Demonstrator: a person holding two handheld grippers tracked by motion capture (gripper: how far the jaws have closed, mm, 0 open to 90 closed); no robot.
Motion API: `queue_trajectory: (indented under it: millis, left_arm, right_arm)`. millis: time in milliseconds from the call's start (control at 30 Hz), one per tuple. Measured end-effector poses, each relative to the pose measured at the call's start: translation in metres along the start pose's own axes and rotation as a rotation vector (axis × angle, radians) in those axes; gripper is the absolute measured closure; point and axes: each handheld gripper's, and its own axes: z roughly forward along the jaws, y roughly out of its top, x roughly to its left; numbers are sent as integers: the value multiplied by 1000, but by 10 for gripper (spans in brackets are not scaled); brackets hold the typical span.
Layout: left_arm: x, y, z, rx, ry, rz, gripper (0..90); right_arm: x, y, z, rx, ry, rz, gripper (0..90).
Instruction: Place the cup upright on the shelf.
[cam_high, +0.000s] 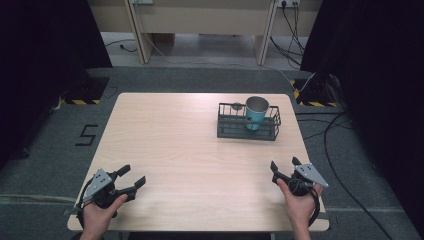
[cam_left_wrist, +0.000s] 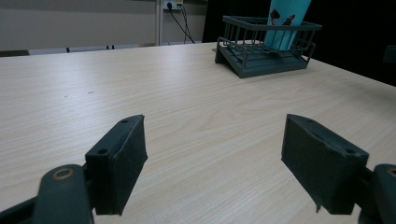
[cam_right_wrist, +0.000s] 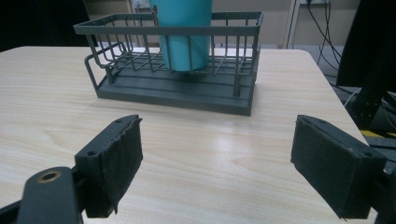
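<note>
1. High view: left gripper (cam_high: 134, 179) sat at the near-left corner of the light wood table (cam_high: 190, 165), held by the person's left hand (cam_high: 98, 212). Jaws spread apart, nothing between them, angled toward the table's right side.
2. High view: right gripper (cam_high: 285, 164) sat at the near-right edge, held by the right hand (cam_high: 299, 205). Jaws parted and empty, pointing toward the far side. Grey three-cornered plates visible on top of both grippers.
3. High view: dark wire basket (cam_high: 248, 131) stood well ahead of the right gripper, slightly to its left, on the far-right part of the table. Teal cup (cam_high: 256, 113) with metal rim stood upright inside the basket, toward its right half. Both grippers well apart from the basket.
4. Left gripper view: both black padded jaws rose from the bottom, wide open, bare tabletop between them. Basket (cam_left_wrist: 261, 63) was far ahead and to the right of the jaws; the cup (cam_left_wrist: 285, 23) showed inside it, top cut off by the frame.
5. Right gripper view: jaws released, wide gap, nothing held. Basket (cam_right_wrist: 177, 91) was straight ahead, nearer than for the left gripper but not touching. Cup (cam_right_wrist: 184, 39) stood inside, behind the front bars, just left of the jaw gap's centre.
6. Right gripper view: table edge and cables (cam_right_wrist: 327, 28) on the floor lay off to the right of the jaws.
</note>
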Motion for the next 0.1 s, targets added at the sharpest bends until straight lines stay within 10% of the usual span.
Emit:
queue_trajectory:
  millis: [100]
  left_arm:
    - [0, 0, 0, 1, 0, 1, 216]
  right_arm:
    - [-1, -1, 0, 4, 2, 3, 173]
